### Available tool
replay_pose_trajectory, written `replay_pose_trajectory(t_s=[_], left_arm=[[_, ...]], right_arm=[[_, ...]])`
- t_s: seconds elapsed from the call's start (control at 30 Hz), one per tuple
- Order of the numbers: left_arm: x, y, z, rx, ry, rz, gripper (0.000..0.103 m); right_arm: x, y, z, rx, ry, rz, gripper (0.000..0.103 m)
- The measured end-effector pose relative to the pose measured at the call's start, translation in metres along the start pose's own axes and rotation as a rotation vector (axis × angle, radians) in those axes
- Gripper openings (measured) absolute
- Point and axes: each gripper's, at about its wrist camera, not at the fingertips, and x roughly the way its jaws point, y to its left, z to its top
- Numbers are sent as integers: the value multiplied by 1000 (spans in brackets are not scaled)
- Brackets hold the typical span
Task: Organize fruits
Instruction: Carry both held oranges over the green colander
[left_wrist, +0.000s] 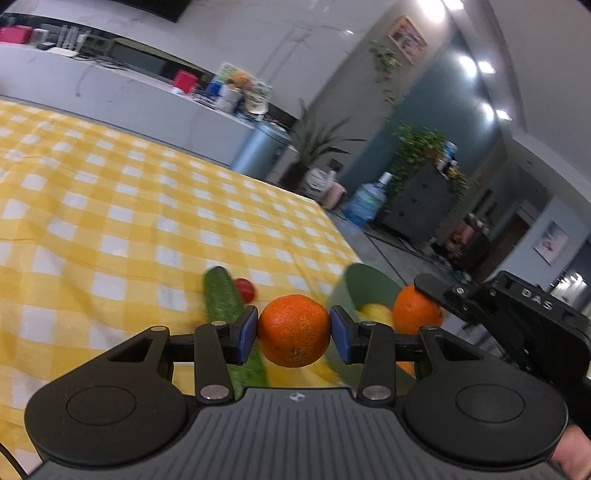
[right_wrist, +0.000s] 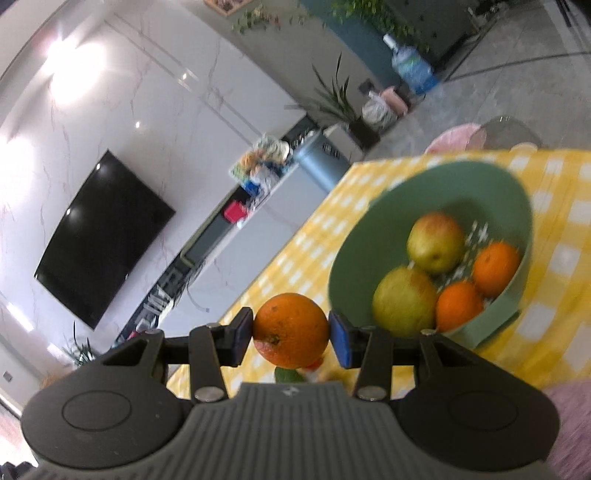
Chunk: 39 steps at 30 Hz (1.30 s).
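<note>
Clamping one orange (left_wrist: 294, 330) each (right_wrist: 291, 329), both grippers (left_wrist: 294, 332) (right_wrist: 291, 332) risk colliding near the green bowl (right_wrist: 354, 258), lower right.

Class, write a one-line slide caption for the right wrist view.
Right gripper holds an orange beside a green bowl of two apples and two oranges on yellow checked cloth.

Between the pads of my left gripper (left_wrist: 293, 332) sits an orange (left_wrist: 293, 330), held above the tablecloth (left_wrist: 110, 206). Beyond it, left, a cucumber (left_wrist: 221, 299) lies on the cloth with a tomato (left_wrist: 245, 288) just beside it. To the right stands the bowl (right_wrist: 354, 254), holding two apples (right_wrist: 436, 242) and two oranges (right_wrist: 496, 267). My right gripper (right_wrist: 291, 332) holds another orange (right_wrist: 291, 330) left of the bowl.
</note>
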Motion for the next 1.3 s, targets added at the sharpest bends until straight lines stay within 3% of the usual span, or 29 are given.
replay_pose_trajectory(t_s=[0.13,0.3,0.4,0.5,0.63,0.77,0.97,1.07,1.23,1.3], left_arm=[[-1,-10,-2,8,-10,-45,48],[3,-26,2,-20,7,-113,48],[7,-39,6,8,21,-165,48],[14,-53,9,43,21,-167,48],[26,-62,7,46,38,-169,48],[30,-57,3,14,63,-223,48],[29,-53,1,1,55,-215,48],[27,-51,3,-17,56,-229,48],[28,-56,3,2,68,-209,48],[32,-58,4,-9,84,-225,48]], right_arm=[[-9,-15,14,26,-61,-41,42],[-12,-50,31,138,-127,-172,42],[-12,-75,37,282,-118,-145,42],[-9,-90,37,379,-93,-112,42],[-10,-87,39,361,-123,-121,43],[-11,-88,37,380,-112,-116,44],[-6,-89,47,365,-133,-102,44],[-3,-86,51,336,-155,-137,44],[-14,-96,48,398,-184,-128,45],[-21,-99,48,411,-206,-130,50]])
